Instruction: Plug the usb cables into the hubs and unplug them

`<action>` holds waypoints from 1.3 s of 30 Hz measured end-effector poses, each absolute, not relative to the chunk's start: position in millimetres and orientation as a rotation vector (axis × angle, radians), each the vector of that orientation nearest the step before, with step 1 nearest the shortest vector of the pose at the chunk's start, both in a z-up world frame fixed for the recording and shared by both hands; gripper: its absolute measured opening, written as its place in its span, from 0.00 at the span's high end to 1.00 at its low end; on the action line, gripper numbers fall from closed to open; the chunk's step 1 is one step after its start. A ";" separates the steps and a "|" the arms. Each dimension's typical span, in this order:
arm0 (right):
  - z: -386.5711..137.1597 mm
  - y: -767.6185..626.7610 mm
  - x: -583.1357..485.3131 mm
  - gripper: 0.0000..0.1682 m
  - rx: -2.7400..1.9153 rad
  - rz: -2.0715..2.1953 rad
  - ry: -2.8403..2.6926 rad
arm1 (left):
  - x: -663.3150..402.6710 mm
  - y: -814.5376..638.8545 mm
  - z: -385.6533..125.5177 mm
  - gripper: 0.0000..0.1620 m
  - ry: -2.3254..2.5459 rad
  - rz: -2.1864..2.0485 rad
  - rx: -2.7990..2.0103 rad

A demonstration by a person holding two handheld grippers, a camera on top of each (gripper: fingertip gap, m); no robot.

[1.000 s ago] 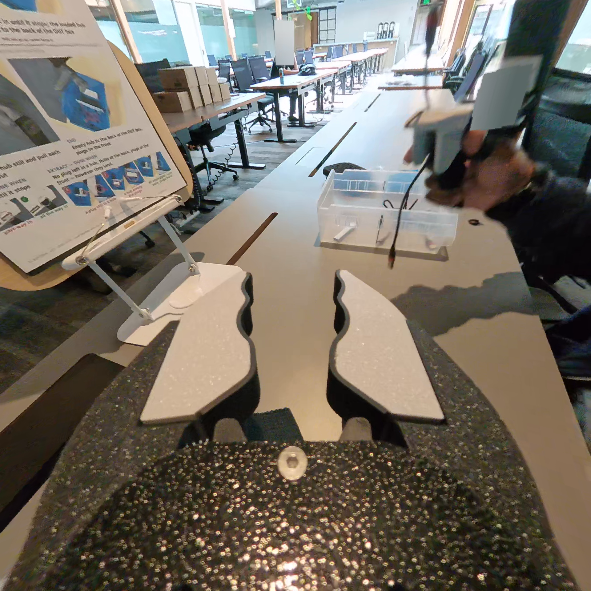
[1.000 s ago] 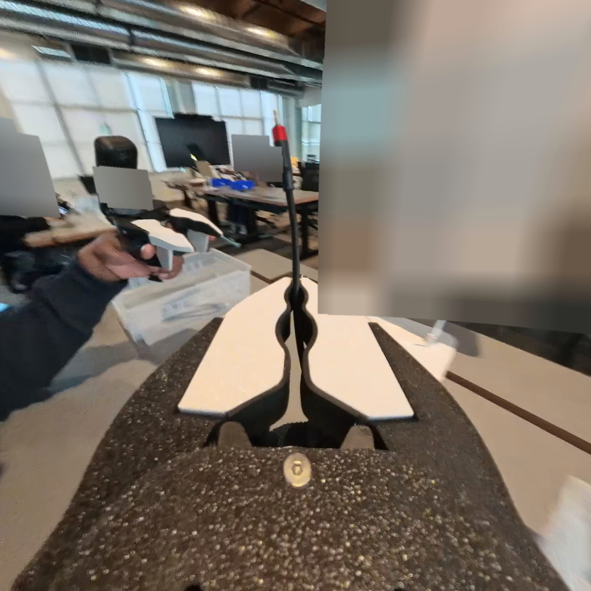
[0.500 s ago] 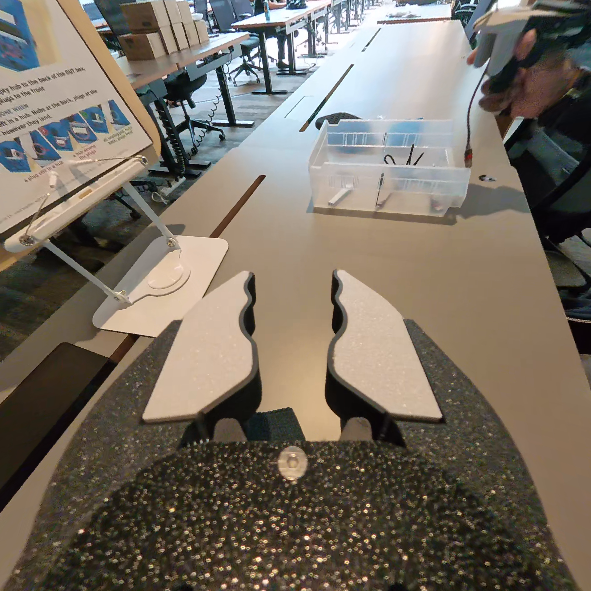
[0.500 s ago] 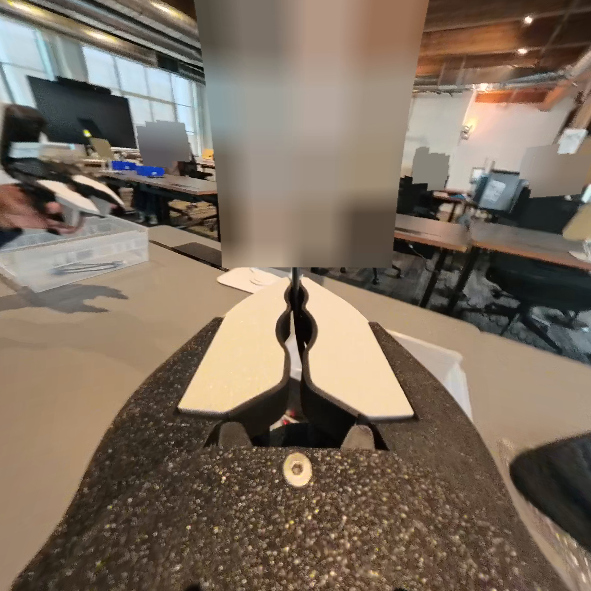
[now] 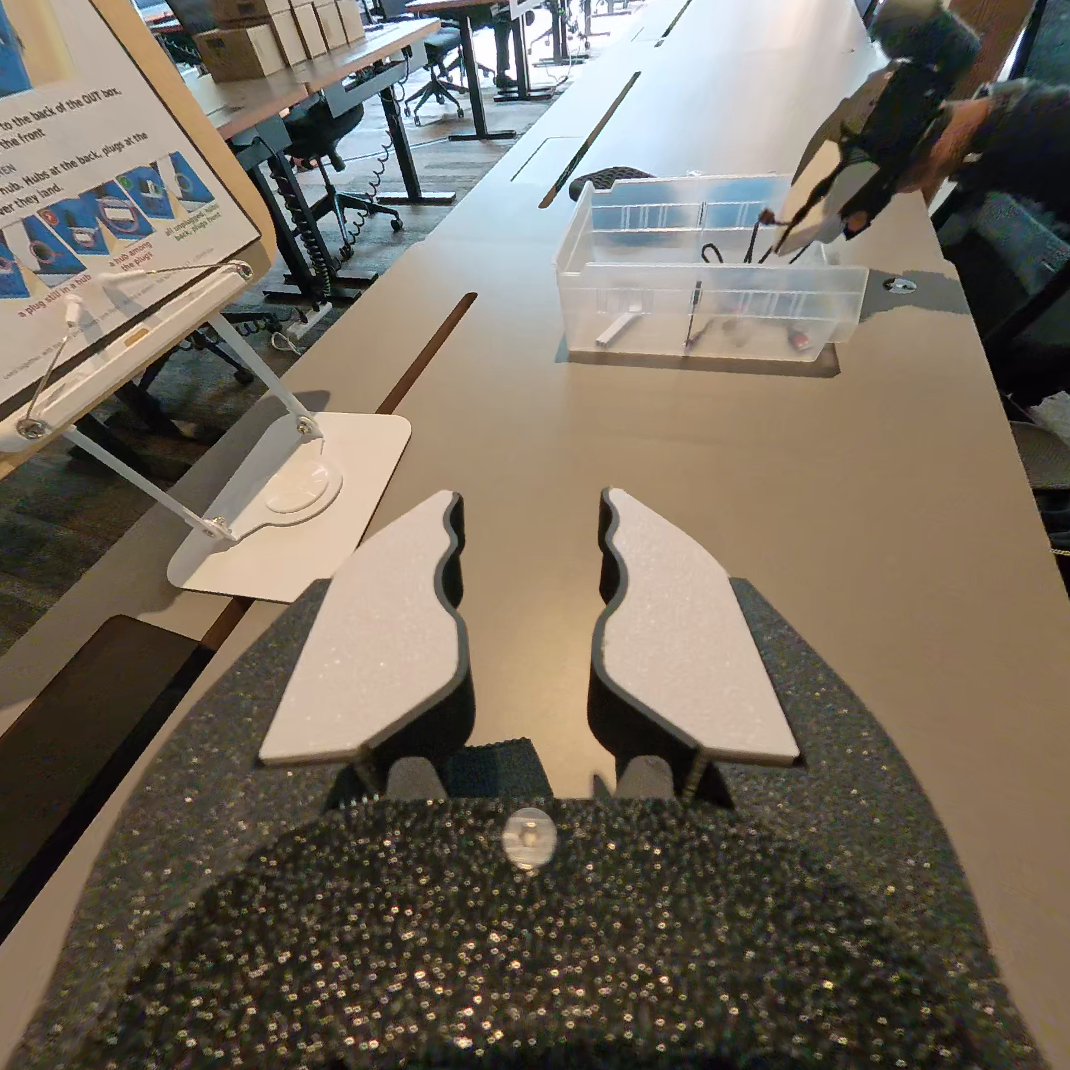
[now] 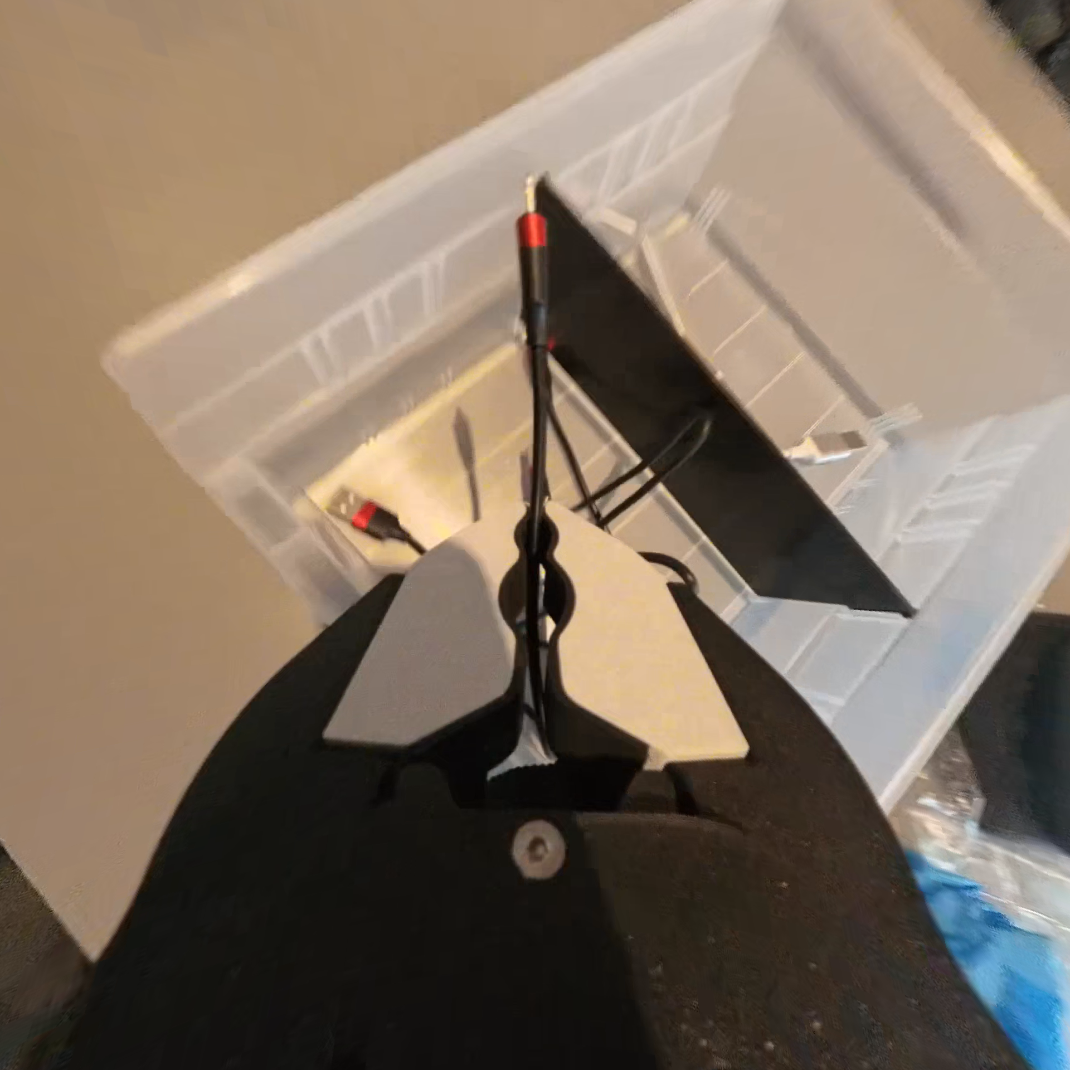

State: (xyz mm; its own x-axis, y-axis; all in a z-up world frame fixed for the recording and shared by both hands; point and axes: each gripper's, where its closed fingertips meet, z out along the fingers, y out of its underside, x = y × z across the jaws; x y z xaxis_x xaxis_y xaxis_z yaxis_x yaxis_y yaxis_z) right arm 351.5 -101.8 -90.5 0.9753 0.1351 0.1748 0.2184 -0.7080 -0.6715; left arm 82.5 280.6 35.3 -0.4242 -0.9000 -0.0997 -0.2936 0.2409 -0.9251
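Note:
My right gripper (image 6: 535,521) is shut on a thin black USB cable (image 6: 538,417). The cable's red-collared plug (image 6: 531,231) sticks out past the fingertips and points down into a clear plastic bin (image 6: 289,301). Another red-collared plug (image 6: 365,515) and more black cables lie in the bin. My left gripper (image 5: 530,521) is open and empty, low over the grey table (image 5: 695,492), well short of the bin (image 5: 706,272). In the left wrist view the right gripper (image 5: 810,214) hangs over the bin's far right part.
A white stand (image 5: 289,509) holding an instruction board (image 5: 87,191) sits at the table's left edge. A dark divider (image 6: 724,434) crosses the bin, with a silver piece (image 6: 828,449) beyond it. Something blue (image 6: 1013,926) lies beside the bin. Office desks and chairs stand further back. My hands' fingertips stand some 50 centimetres from each other. The red-collared plug (image 6: 365,515) is about 9 centimetres from my right fingertips and 45 centimetres from my left. Look for it in the left wrist view (image 5: 798,339) too.
My right gripper has swung from pointing out across the room to pointing down over the bin, still holding the cable. My left gripper has stayed open and has tilted down slightly.

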 end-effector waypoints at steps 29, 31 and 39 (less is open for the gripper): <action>3.3 45.8 169.4 0.76 -2.189 -0.222 -0.745 | 11.2 376.9 64.6 0.72 1.775 -0.804 -1.167; -19.0 70.3 131.5 0.76 -2.161 -0.111 -0.818 | -15.9 408.9 60.5 0.71 1.756 -0.671 -1.233; -111.9 140.1 45.2 0.76 -2.152 0.338 -0.938 | -122.2 509.9 -14.5 0.66 1.761 -0.395 -1.643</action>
